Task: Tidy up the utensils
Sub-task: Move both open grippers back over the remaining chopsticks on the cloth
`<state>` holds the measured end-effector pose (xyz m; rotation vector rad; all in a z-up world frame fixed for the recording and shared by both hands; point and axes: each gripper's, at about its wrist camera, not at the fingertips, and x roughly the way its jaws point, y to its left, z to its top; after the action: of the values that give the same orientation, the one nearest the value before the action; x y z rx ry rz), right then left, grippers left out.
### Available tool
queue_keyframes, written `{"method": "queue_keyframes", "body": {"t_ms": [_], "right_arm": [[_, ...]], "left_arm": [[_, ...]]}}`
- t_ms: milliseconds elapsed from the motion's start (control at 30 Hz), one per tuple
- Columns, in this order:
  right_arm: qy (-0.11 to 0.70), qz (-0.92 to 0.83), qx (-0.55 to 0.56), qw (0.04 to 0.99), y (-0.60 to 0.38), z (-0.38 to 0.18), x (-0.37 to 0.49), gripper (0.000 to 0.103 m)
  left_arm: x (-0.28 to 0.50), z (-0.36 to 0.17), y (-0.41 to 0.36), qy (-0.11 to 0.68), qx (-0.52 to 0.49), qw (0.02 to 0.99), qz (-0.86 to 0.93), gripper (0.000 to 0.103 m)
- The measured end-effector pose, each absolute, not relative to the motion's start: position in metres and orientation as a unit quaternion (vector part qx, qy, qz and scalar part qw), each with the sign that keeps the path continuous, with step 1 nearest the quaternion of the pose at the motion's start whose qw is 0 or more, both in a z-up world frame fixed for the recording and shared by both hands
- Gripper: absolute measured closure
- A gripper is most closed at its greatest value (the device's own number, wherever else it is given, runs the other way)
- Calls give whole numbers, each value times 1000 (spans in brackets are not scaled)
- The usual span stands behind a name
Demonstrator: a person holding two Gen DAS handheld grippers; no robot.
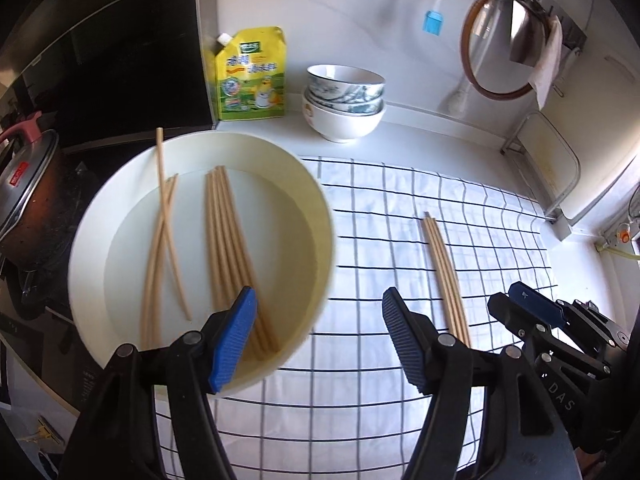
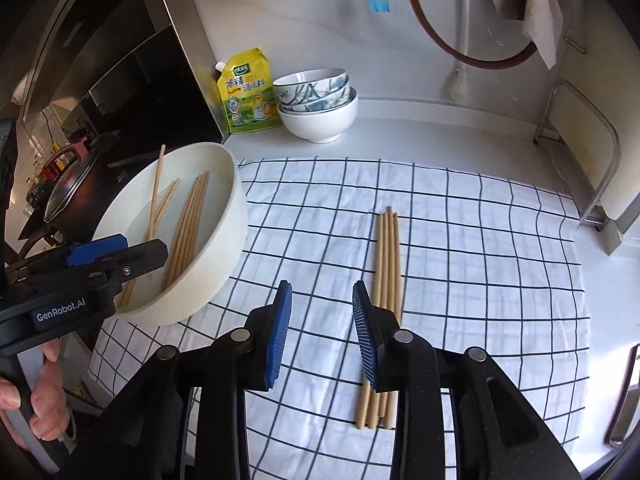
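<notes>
White counter [image 2: 460,140] bears checked cloth [image 2: 480,280], stacked bowls [image 2: 316,108], yellow pouch [image 2: 248,92]

Left gripper [image 1: 316,336], right gripper [image 2: 322,332]: black frames, ribbed blue pads, silver pivot screws; white "GenRobot.AI" lettering, grey handle.

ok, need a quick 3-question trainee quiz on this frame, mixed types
1. True or false: the bundle of wooden chopsticks on the white checked cloth lies inside the round cream basin.
2. Which gripper is nearer the basin: A) left gripper B) right gripper?
3. Fill in: the stacked ceramic bowls stand beside a yellow ___.

Key: 1 false, the bundle lies on the cloth; more chopsticks are in the basin. 2 A. 3 pouch.
</notes>
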<state>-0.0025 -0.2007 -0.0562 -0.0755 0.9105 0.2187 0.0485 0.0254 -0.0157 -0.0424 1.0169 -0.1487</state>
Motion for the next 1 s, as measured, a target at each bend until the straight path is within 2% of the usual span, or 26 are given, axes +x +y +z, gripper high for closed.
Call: {"method": "queue_keyframes", "body": {"t_ms": [467, 1000], "right_arm": [[463, 47, -20, 885, -280, -78, -11, 71], [506, 68, -31, 859, -277, -142, 14, 68]], "left_arm": [[41, -41, -52, 510, 6, 852, -119, 38], [44, -89, -57, 551, 16, 829, -96, 38]]}}
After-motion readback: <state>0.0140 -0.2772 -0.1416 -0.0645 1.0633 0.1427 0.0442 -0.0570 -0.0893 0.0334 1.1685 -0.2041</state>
